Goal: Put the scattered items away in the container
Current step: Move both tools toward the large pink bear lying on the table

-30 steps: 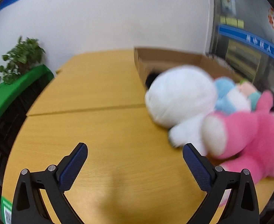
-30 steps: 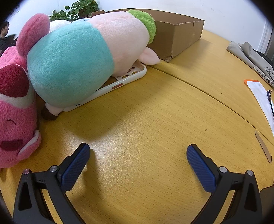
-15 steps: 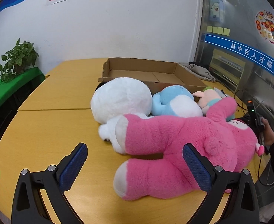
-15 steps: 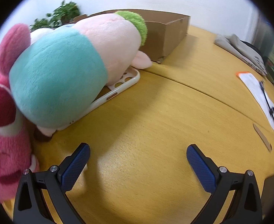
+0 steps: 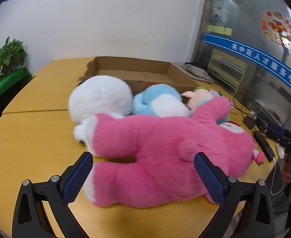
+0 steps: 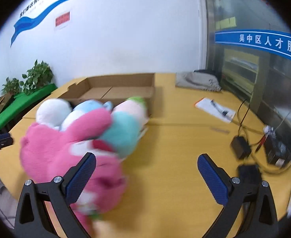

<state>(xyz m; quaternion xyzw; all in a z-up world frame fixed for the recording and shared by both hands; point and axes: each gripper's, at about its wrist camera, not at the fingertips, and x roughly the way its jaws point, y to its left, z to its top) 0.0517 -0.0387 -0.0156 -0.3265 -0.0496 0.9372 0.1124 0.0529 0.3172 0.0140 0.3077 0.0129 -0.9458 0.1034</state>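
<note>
A big pink plush [image 5: 165,150] lies on the wooden table in front of a white plush [image 5: 99,97], a light blue plush [image 5: 159,101] and a pink-and-teal plush [image 5: 200,97]. An open cardboard box [image 5: 137,71] stands behind them. My left gripper [image 5: 143,176] is open, its fingers on either side of the pink plush's legs. In the right wrist view the same pile shows: pink plush [image 6: 66,148], teal plush [image 6: 123,132], box [image 6: 117,89]. My right gripper [image 6: 145,176] is open and empty, its left finger over the pink plush.
A grey folded cloth [image 6: 197,81] lies right of the box. A paper with a pen [image 6: 214,109] and black adapters with cables [image 6: 242,148] sit on the table's right side. Potted plants [image 6: 32,79] stand at the left.
Both grippers have pulled back and risen. The left one now frames the pink plush closer. The right one has swung from the teal plush to a view of the whole pile and box.
</note>
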